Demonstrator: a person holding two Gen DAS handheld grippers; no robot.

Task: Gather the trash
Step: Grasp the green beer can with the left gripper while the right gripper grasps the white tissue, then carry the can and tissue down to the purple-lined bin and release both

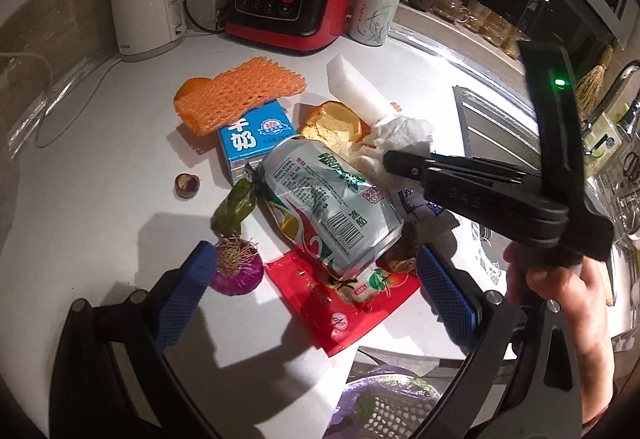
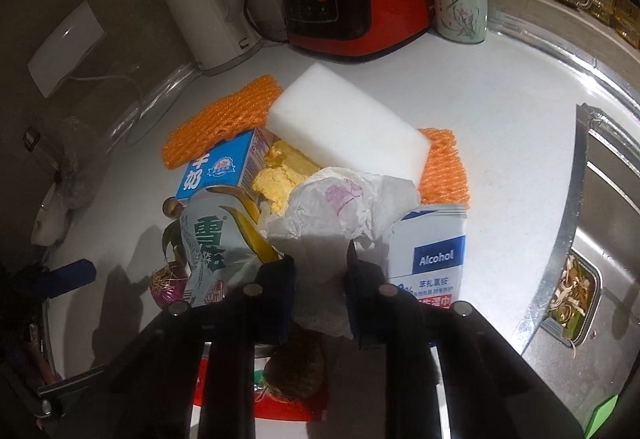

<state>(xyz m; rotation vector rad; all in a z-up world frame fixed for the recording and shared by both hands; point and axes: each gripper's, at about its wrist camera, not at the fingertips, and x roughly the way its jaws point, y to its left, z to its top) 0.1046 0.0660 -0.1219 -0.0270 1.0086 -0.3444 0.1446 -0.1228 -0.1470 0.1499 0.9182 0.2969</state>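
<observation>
Right tongs (image 2: 320, 263) pinching crumpled tissue (image 2: 340, 199), can (image 2: 208, 239) just left

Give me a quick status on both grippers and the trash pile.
Right gripper shut on crumpled tissue. Left gripper open over can. White foam block leans on pile.

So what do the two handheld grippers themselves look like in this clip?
Both are black plastic frames. The left gripper carries blue cross-hatched textured pads on its fingers, with round silver pins at the joints. The right gripper has darker blue pads, silver pins, and, in the left view, a small green light on its body. No sleeve shows.
</observation>
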